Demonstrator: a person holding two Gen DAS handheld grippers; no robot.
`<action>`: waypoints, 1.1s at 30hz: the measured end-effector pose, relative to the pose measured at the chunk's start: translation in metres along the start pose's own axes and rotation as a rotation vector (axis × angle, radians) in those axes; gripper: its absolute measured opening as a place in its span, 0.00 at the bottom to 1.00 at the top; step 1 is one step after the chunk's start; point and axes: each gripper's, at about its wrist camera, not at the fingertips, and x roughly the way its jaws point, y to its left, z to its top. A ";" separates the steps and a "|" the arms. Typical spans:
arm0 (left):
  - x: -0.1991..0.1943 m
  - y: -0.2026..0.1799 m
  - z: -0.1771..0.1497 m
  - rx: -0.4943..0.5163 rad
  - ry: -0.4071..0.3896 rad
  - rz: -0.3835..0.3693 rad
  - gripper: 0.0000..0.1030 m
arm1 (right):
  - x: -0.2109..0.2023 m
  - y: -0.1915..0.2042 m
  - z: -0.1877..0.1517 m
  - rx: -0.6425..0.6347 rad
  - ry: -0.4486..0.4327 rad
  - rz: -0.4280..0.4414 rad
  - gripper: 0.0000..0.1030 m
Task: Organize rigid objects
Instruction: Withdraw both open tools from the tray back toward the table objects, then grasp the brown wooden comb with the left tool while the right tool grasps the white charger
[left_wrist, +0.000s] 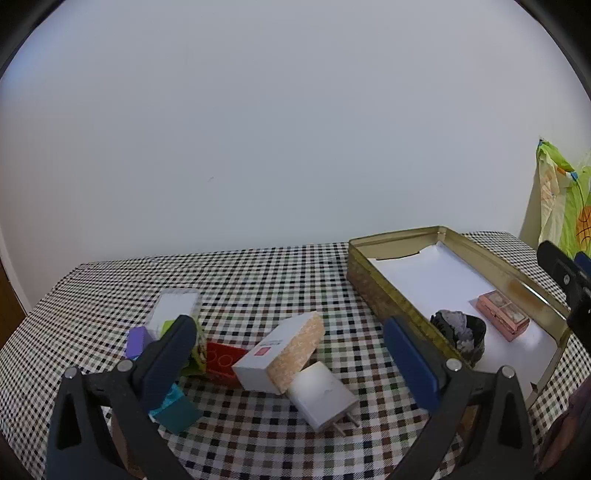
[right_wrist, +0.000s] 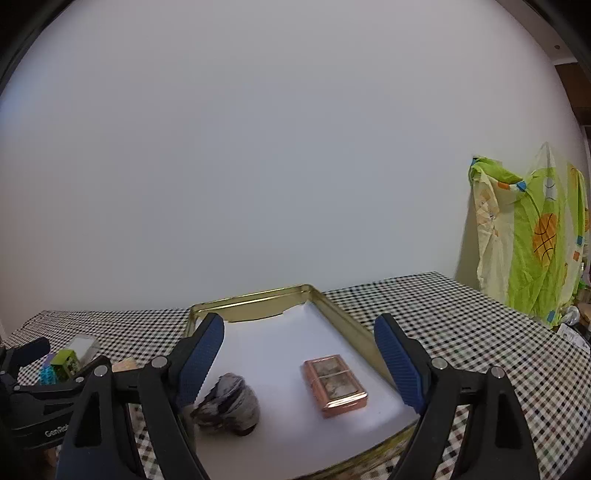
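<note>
A gold tin tray (left_wrist: 373, 291) (right_wrist: 332, 302) lined with white paper stands on the checkered table. In it lie a copper box (left_wrist: 502, 319) (right_wrist: 334, 386) and a dark round object (left_wrist: 460, 334) (right_wrist: 229, 404). My left gripper (left_wrist: 295, 365) is open over loose items: a white charger plug (left_wrist: 321, 395), a white and beige box (left_wrist: 280, 350), a red box (left_wrist: 221, 362), a teal block (left_wrist: 175, 408), a purple block (left_wrist: 136, 341) and a clear case (left_wrist: 173, 306). My right gripper (right_wrist: 299, 362) is open and empty above the tray.
The checkered tablecloth (left_wrist: 258, 273) (right_wrist: 461, 317) covers the table against a plain white wall. A green patterned cloth (right_wrist: 532, 236) hangs at the right. The left gripper's body (right_wrist: 40, 398) shows at the left of the right wrist view.
</note>
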 end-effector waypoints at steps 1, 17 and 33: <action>0.000 0.002 -0.001 -0.003 0.002 -0.001 0.99 | 0.000 0.002 0.000 -0.002 0.002 0.000 0.83; -0.004 0.063 -0.007 -0.063 0.038 0.027 0.99 | -0.010 0.045 -0.010 -0.042 0.022 0.079 0.83; 0.008 0.148 -0.018 -0.167 0.113 0.165 0.99 | 0.018 0.120 -0.022 -0.144 0.210 0.254 0.83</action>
